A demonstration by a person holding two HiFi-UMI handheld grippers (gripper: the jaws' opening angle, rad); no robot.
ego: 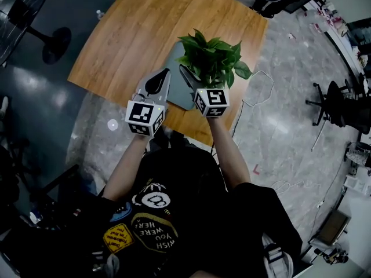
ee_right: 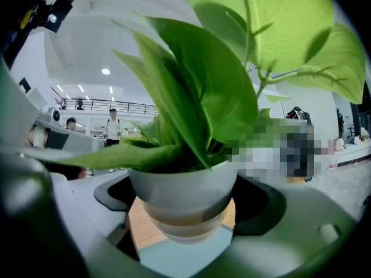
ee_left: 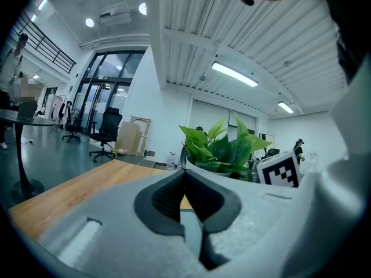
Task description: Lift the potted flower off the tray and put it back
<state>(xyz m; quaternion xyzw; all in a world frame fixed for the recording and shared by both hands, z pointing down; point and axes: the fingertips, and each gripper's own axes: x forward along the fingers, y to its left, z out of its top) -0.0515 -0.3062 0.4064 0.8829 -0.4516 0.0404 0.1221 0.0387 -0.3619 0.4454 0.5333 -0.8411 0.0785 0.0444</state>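
— Well, left side first?
— Left gripper [ego: 166, 72]: jaws together, holding nothing, at the left edge of the tray [ego: 181, 94].
— And the right?
— Right gripper [ee_right: 185, 200] is clamped around the potted flower [ego: 211, 59], over the tray. I cannot tell whether the base touches. Recommend holding it upright, lowering straight, and releasing only once it sits flat.

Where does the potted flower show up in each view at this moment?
Head view: potted flower upper centre, over the tray.
Left gripper view: potted flower right of centre, beyond the shut jaws.
Right gripper view: potted flower at centre, pot between the jaws.
Shared landmark: the wooden table.
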